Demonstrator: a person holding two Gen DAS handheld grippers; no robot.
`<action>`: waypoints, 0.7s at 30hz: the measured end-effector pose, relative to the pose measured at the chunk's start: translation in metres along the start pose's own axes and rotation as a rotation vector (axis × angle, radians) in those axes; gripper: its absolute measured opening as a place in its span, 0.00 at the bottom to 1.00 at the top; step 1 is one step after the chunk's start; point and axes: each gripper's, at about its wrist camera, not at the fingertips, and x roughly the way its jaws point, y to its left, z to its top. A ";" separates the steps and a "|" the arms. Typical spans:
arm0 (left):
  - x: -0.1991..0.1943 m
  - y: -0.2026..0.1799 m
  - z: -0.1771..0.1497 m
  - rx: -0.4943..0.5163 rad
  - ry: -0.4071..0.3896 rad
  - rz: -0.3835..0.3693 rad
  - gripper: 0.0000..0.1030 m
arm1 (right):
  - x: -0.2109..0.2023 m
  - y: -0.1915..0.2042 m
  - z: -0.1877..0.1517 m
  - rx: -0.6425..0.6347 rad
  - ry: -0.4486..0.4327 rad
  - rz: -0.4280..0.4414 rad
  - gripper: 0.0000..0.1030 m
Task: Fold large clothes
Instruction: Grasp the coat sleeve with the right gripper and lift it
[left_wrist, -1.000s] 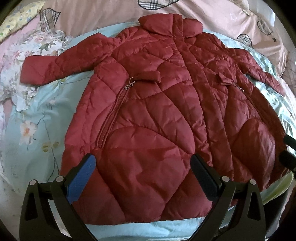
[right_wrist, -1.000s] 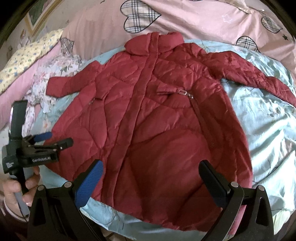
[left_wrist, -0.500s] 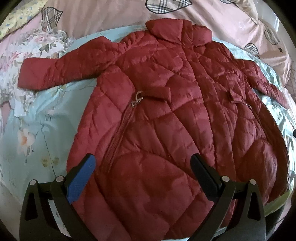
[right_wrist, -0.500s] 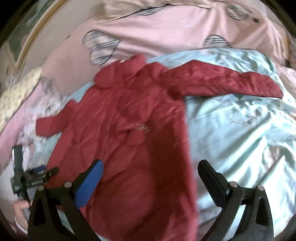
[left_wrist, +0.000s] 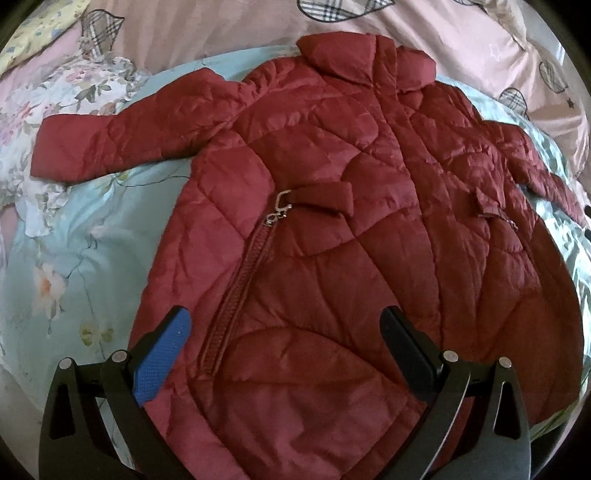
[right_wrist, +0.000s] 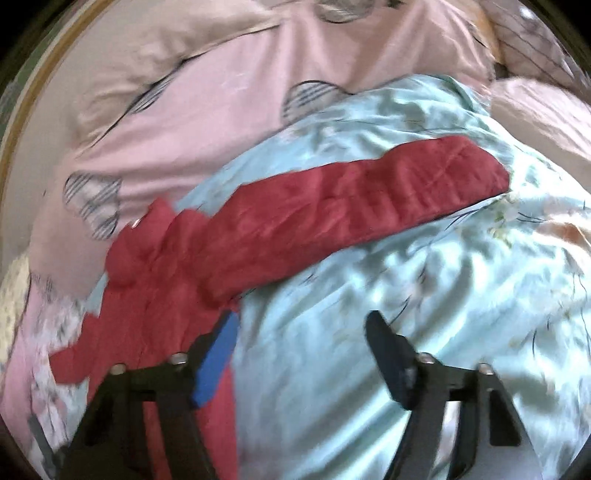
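Observation:
A dark red quilted coat (left_wrist: 332, 229) lies flat, front up, on a light blue floral quilt (left_wrist: 74, 258), collar at the far end and both sleeves spread out. My left gripper (left_wrist: 284, 332) is open and empty, hovering over the coat's lower left front beside the pocket zip (left_wrist: 240, 288). In the blurred right wrist view the coat's right sleeve (right_wrist: 369, 199) stretches out across the quilt (right_wrist: 424, 295). My right gripper (right_wrist: 301, 332) is open and empty above the quilt, just right of the coat's side and below that sleeve.
A pink cover with checked heart patches (left_wrist: 221, 26) lies beyond the collar and also shows in the right wrist view (right_wrist: 221, 103). A white floral cloth (left_wrist: 74, 81) sits by the left sleeve cuff. A wooden frame edge (right_wrist: 22, 122) runs at far left.
My left gripper has moved forward over the coat's lower front. My right gripper has swung right, from over the coat's hem to over the quilt below the right sleeve.

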 end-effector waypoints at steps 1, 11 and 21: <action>0.002 -0.002 0.000 0.005 0.004 -0.001 1.00 | 0.008 -0.010 0.008 0.029 0.000 -0.001 0.53; 0.020 -0.018 0.008 0.036 0.036 -0.003 1.00 | 0.079 -0.082 0.048 0.244 0.004 0.029 0.39; 0.040 -0.019 0.022 0.026 0.045 0.004 1.00 | 0.088 -0.080 0.081 0.210 -0.083 -0.037 0.23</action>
